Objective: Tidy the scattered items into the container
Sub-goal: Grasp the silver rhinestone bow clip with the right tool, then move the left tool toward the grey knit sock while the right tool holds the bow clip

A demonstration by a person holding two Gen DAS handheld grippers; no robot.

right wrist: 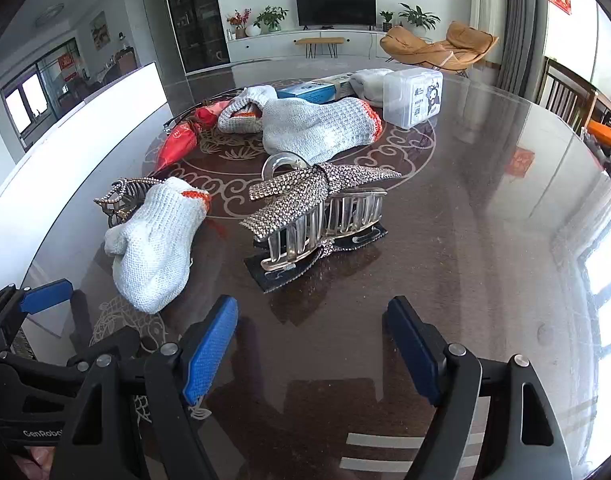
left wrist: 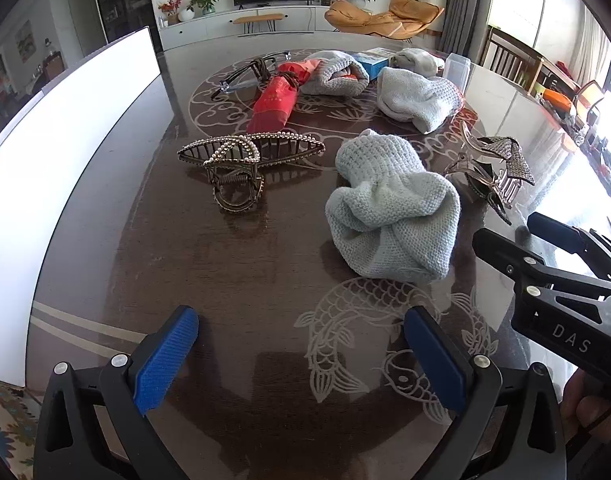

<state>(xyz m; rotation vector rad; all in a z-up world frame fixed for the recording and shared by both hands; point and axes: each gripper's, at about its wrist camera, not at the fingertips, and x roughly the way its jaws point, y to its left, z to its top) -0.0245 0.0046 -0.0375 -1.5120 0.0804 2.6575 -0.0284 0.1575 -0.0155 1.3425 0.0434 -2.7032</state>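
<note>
nearby, the rhinestone hair claw (right wrist: 321, 208) lies on the dark bench (right wrist: 485, 208) just ahead of the right tongs (right wrist: 311, 344), beside a rolled knit glove (right wrist: 155, 240); left tongs (left wrist: 301, 356) and right both gape wide, holding nothing.

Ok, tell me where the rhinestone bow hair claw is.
The rhinestone bow hair claw lies mid-table straight ahead of the right hand-held gripper, between the nearest knitted glove on its left and bare tabletop on its right.

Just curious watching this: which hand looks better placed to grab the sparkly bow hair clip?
Probably the right gripper: the rhinestone bow hair claw lies straight ahead of its open fingers, but off to the side of the left gripper.
</note>
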